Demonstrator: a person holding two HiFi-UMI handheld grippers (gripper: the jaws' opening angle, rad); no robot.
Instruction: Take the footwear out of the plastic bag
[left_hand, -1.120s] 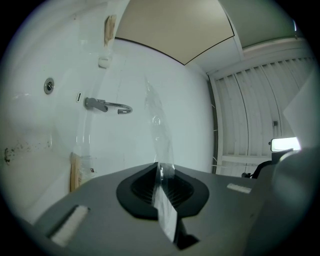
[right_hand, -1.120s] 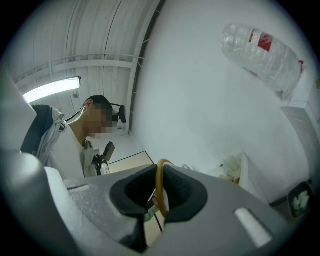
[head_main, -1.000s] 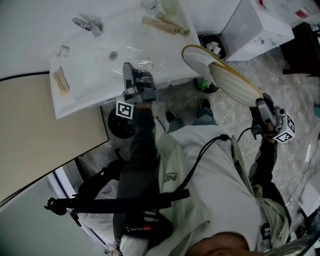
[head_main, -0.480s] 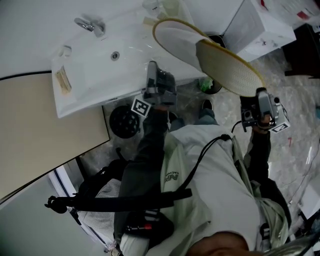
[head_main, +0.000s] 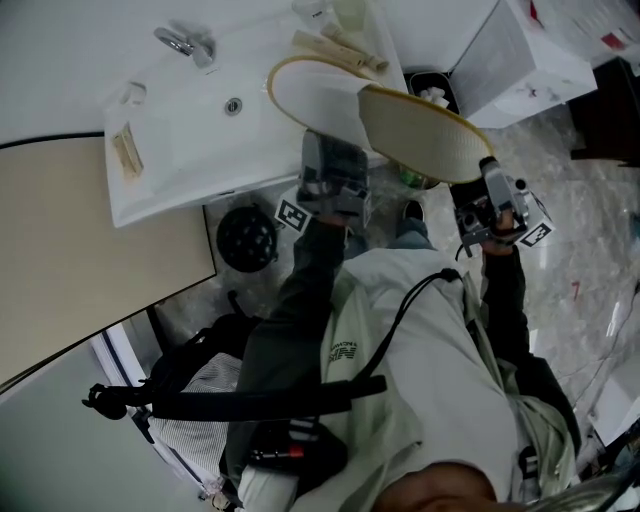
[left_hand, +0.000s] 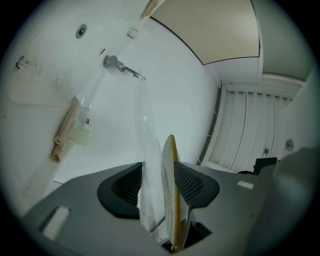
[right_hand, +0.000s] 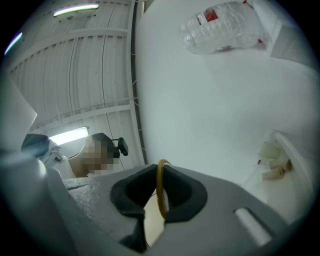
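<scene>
A flat slipper (head_main: 322, 95) with a white sole, a woven beige upper and a yellow rim hangs in the air over the front of the sink. My right gripper (head_main: 483, 180) is shut on its right end; the yellow rim (right_hand: 160, 175) stands between the pads of that gripper (right_hand: 159, 200). My left gripper (head_main: 335, 148) points up at the slipper's underside. Its jaws have just been opening. A strip of clear plastic bag (left_hand: 147, 150) and the slipper's edge (left_hand: 171, 190) stand between them, in the left gripper (left_hand: 160, 186), and the pads are not pressed together.
Below and left lies the white sink (head_main: 150, 170) with its tap (head_main: 185, 42) and wrapped toiletries (head_main: 345, 50) on the rim. A black bin (head_main: 245, 238) stands under it, a small bin (head_main: 430, 90) and a white box (head_main: 520, 50) to the right.
The right gripper has carried the slipper left, over the sink's front edge. The left gripper has moved right, from the basin to under the slipper.
</scene>
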